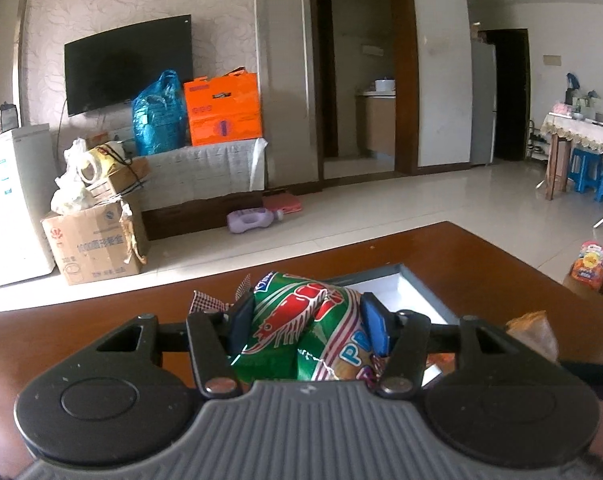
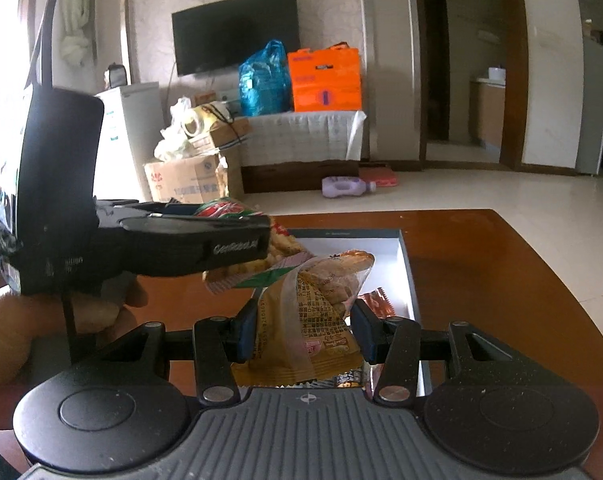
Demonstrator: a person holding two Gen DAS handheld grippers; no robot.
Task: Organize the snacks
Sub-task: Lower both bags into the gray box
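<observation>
My left gripper [image 1: 304, 320] is shut on a green prawn-cracker bag [image 1: 301, 320] with a red shrimp picture, held above the brown table. In the right wrist view the same left gripper [image 2: 237, 236] shows from the side with that bag [image 2: 257, 268] hanging over the box. My right gripper [image 2: 304, 330] is shut on a yellow snack packet [image 2: 321, 312] with a clear window, held over the grey box with a white inside [image 2: 401, 256]. The box also shows in the left wrist view [image 1: 405, 292]. A small red-orange packet [image 2: 375, 302] lies in the box.
The brown wooden table [image 2: 481, 280] holds the box. More snack packets [image 1: 591, 266] sit at its right edge. Beyond the table are a tiled floor, a cardboard box [image 1: 93, 246], a white fridge [image 1: 9, 200] and a purple bottle [image 1: 253, 218].
</observation>
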